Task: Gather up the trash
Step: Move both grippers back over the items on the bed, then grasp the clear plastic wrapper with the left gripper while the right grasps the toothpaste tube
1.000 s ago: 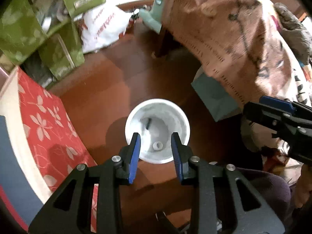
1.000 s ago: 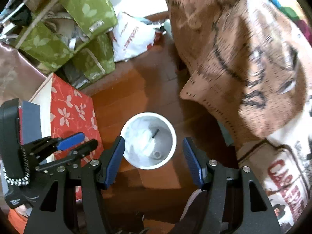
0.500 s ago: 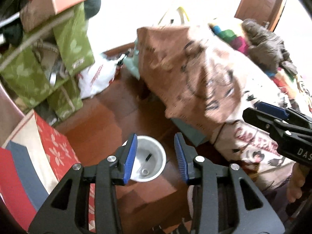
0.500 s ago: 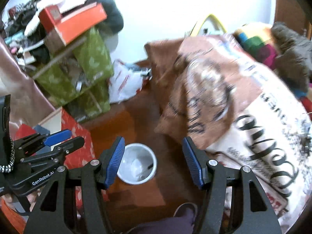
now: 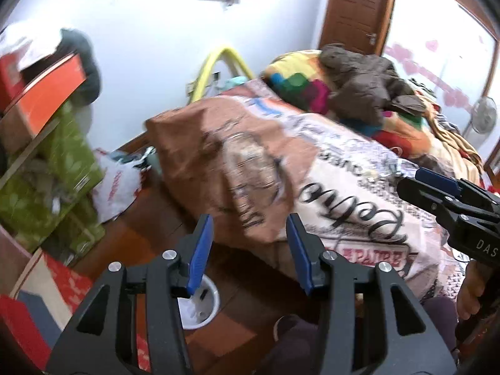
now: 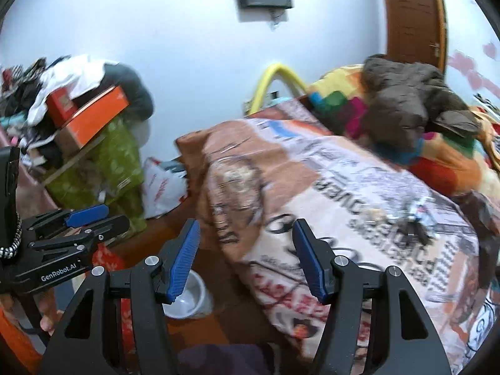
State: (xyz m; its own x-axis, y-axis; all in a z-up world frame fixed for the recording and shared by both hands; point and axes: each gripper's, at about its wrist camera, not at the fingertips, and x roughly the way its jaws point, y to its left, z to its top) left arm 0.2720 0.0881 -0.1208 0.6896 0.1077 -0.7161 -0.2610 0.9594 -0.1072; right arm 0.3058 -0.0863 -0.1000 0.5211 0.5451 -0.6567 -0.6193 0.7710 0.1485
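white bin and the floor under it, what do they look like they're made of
White bin: probably plastic, a smooth thin rim with a dull sheen; it is partly hidden behind the left gripper.
Floor: likely wood or laminate, reddish-brown with board seams and a slight gloss.

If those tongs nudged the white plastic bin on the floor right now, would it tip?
Probably. The white plastic bin looks thin-walled and nearly empty, so likely light. On the smooth wooden floor it might slide first.

Bin (image 5: pixel 200 307) on floor (image 5: pixel 150 225) just left of my bed (image 5: pixel 343 181); bags (image 5: pixel 115 184) beyond it by wall; jacket (image 5: pixel 359 87) on the bed's far end.
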